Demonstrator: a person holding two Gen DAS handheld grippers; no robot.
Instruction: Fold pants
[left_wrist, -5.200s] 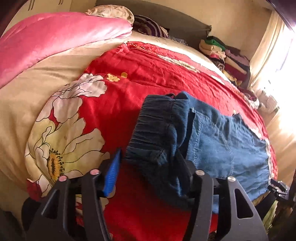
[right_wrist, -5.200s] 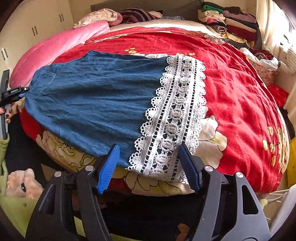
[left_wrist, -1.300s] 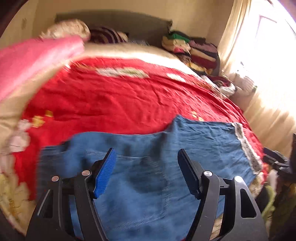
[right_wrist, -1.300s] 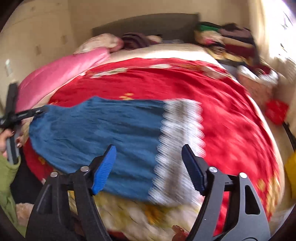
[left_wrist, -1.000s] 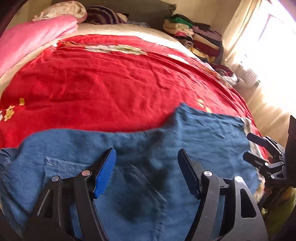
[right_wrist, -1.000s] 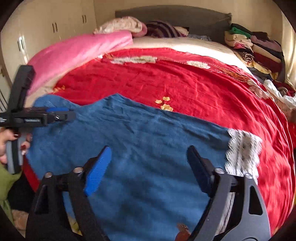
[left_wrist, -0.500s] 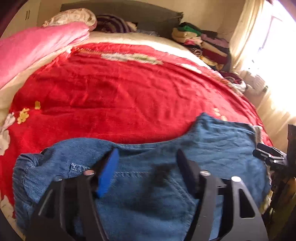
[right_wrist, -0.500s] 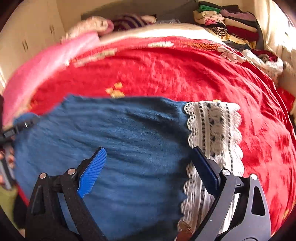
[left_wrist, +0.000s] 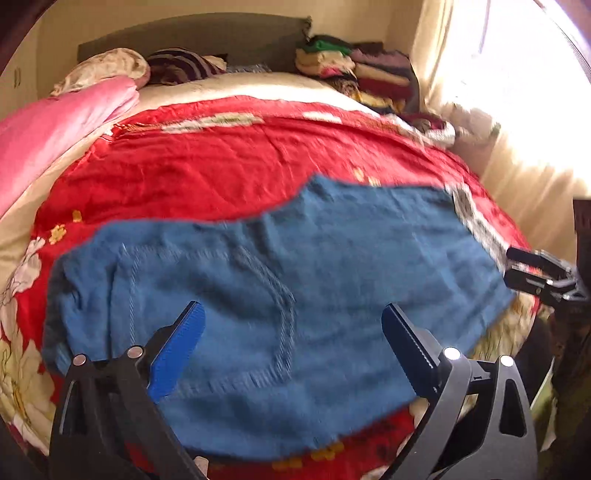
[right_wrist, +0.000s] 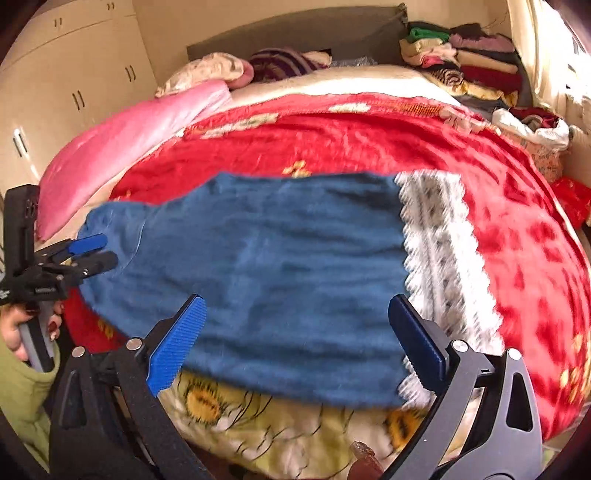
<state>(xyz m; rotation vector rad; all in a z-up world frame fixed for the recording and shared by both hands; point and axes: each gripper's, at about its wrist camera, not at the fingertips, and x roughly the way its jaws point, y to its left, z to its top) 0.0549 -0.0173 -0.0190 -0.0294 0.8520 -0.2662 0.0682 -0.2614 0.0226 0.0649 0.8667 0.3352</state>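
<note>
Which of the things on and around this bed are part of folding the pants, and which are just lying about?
Part of the job:
denim pants with lace hem
left gripper, open
right gripper, open
red floral bedspread they lie on

Just lying about:
pink quilt
stack of folded clothes
striped pillow
wardrobe

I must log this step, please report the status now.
Left gripper open, right gripper open, both empty. Denim pants flat on red bedspread. Nothing in the way.
</note>
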